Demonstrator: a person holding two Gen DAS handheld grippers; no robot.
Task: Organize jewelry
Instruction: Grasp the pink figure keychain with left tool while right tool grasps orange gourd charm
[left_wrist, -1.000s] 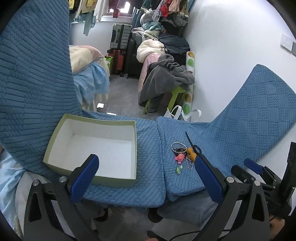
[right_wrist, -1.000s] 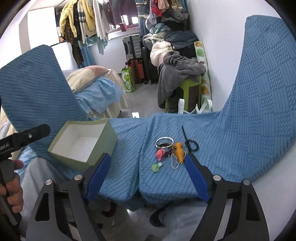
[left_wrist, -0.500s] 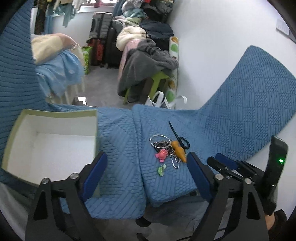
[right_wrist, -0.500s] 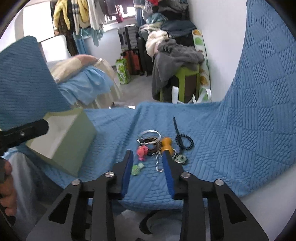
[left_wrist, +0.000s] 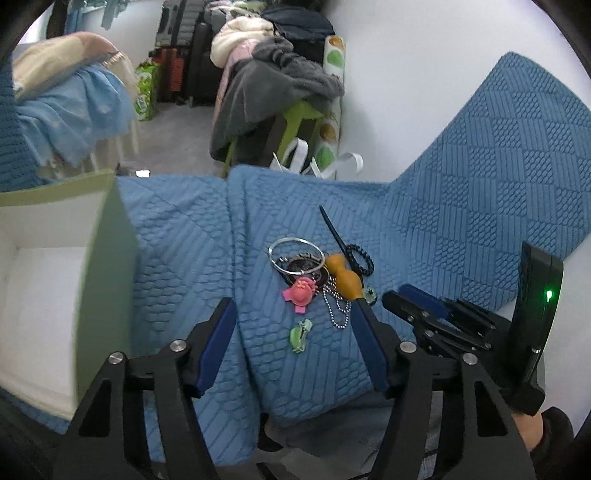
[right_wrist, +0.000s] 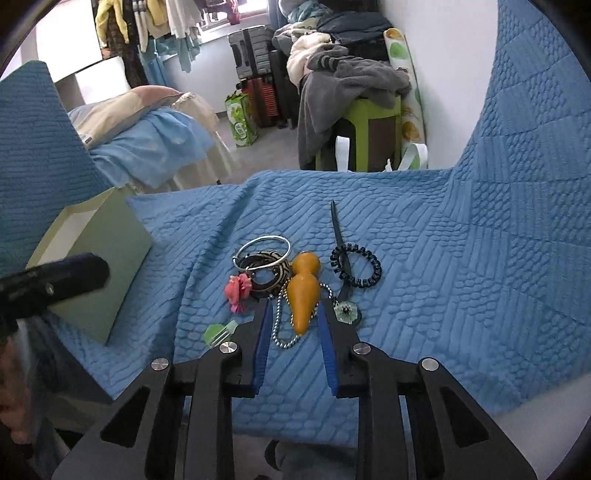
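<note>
Two grippers are coming down on the jewelry pile lying on the blue cover. The right gripper (right_wrist: 291, 314) is narrowing its jaws around the orange pendant (right_wrist: 303, 291); the pads are standing on either side of it with a gap showing on each side, so nothing is held yet. The left gripper (left_wrist: 291, 332) is hanging about half open and has been closing, with the green clip (left_wrist: 301, 335) lying between its jaws, untouched. The box (left_wrist: 44, 302) is waiting off to the left, empty as far as I can see. To do this well, I'd say the right jaws should settle low around the pendant's fat end, clear of the ball chain (right_wrist: 280, 325) and the striped ring (right_wrist: 267, 271), so the tangle isn't dragged up.
</note>
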